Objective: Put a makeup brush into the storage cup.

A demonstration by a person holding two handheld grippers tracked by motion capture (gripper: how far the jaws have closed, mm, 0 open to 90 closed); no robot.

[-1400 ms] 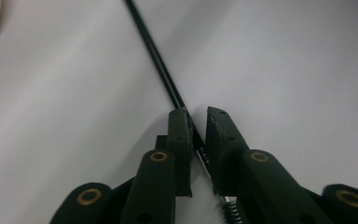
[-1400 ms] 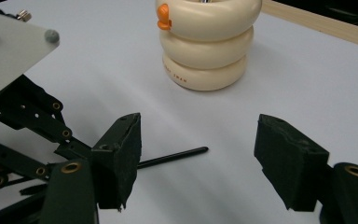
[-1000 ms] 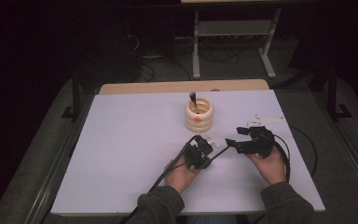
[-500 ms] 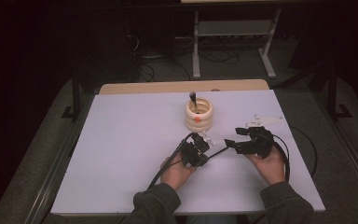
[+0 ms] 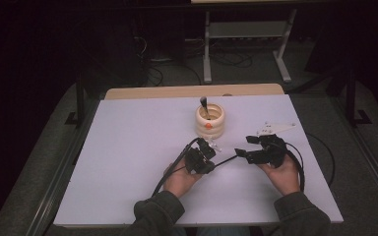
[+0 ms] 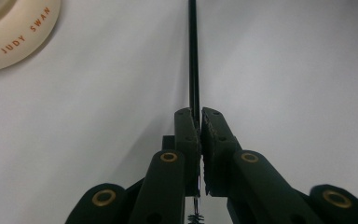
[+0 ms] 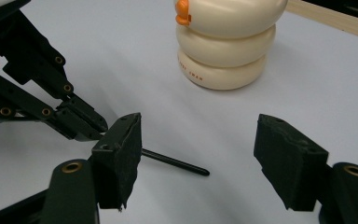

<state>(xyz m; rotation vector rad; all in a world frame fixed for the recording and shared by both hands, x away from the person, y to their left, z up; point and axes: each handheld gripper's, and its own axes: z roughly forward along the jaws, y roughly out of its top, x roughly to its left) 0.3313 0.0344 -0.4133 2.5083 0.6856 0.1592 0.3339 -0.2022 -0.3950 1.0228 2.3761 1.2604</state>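
The room around the white table [image 5: 128,162] is staying very dark, while the tabletop is glowing pale, so light seems to be coming from above. Everything far from the claws is looking grainy in the high view. Just ahead of the left gripper [image 6: 199,122] the thin black stick [image 6: 193,56] is showing sharp, and a soft shadow is lying beside it. Near the right gripper [image 7: 198,154] its own jaws are looking a bit blurry.
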